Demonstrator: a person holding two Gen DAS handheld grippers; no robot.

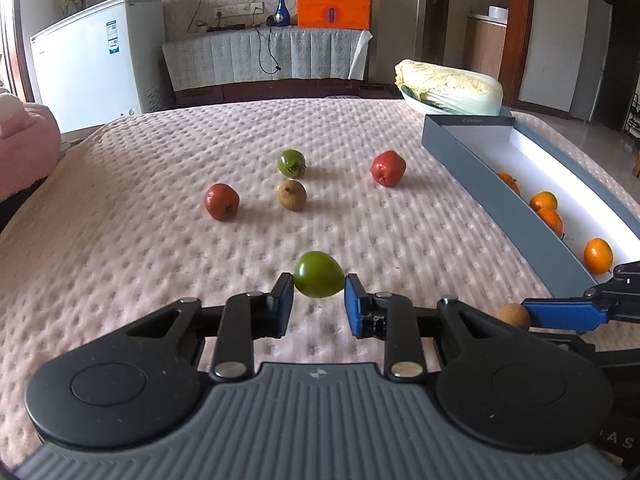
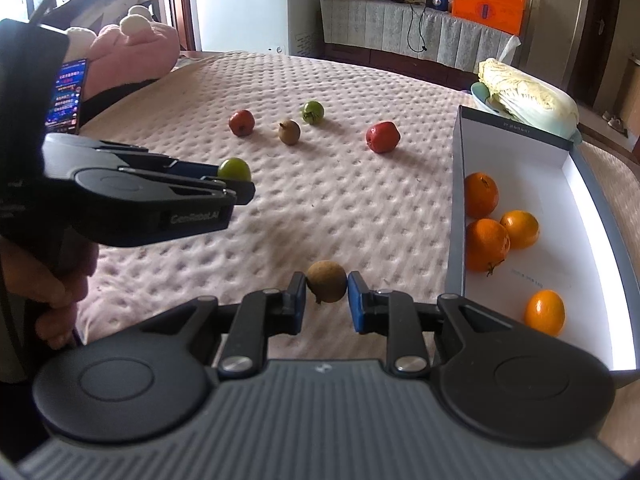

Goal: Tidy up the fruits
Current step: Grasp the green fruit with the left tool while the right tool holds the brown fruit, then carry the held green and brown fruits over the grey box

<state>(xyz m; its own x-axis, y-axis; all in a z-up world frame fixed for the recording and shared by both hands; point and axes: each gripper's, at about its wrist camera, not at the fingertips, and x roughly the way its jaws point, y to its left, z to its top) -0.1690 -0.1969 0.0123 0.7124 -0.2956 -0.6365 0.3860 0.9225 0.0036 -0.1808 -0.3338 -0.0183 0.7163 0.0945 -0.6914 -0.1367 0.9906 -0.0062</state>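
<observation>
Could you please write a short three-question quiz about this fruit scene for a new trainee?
1. True or false: the left gripper is shut on a green fruit.
2. How many oranges lie in the grey box? A) two B) four C) six
3. Fill in: the right gripper is shut on a ____ fruit.

Key:
1. True; both pads press on its sides.
2. B; four oranges lie there.
3. Brown. Four more fruits wait on the pink bedspread: two red, one green, one brown. A napa cabbage lies in a bowl behind the box.
</observation>
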